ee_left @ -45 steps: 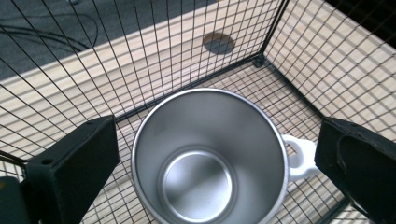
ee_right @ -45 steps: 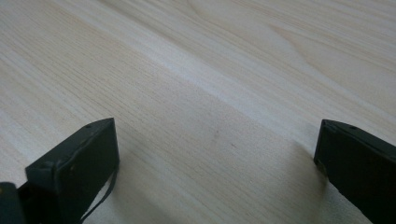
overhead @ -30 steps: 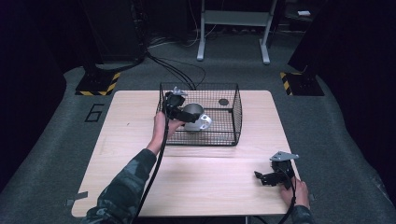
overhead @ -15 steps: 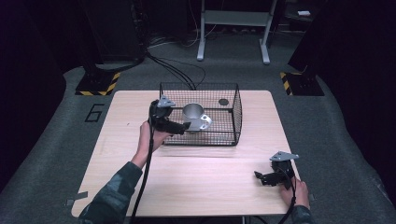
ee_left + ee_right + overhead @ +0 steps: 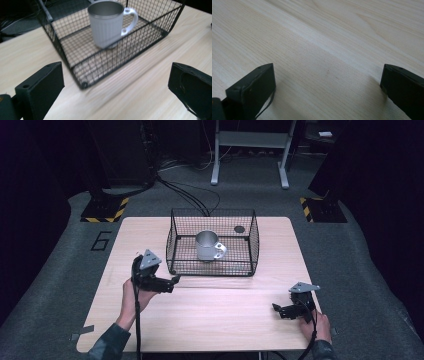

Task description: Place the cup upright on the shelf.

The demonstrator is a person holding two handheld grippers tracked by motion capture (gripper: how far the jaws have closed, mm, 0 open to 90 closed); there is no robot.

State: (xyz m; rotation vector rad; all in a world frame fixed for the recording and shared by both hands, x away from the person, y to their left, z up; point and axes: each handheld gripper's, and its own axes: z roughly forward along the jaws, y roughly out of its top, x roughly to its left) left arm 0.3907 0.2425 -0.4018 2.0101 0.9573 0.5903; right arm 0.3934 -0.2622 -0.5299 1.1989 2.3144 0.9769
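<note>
Steel mug standing upright inside the wire basket, just ahead of the left tongs, whose jaws are spread and empty. Right tongs likewise spread, over bare table. The mug is judged rigid, light and smooth-walled; the handle or rim offers the surest hold.

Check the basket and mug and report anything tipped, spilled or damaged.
Nothing stands out. The mug stands upright inside the wire basket, which sits flat on the table. No spill shows. A small dark round thing lies in the basket's far corner. Both grippers, left and right, are open.

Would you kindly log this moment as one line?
mug: upright in basket | left gripper: open, empty, outside basket | right gripper: open, empty, over table
</note>
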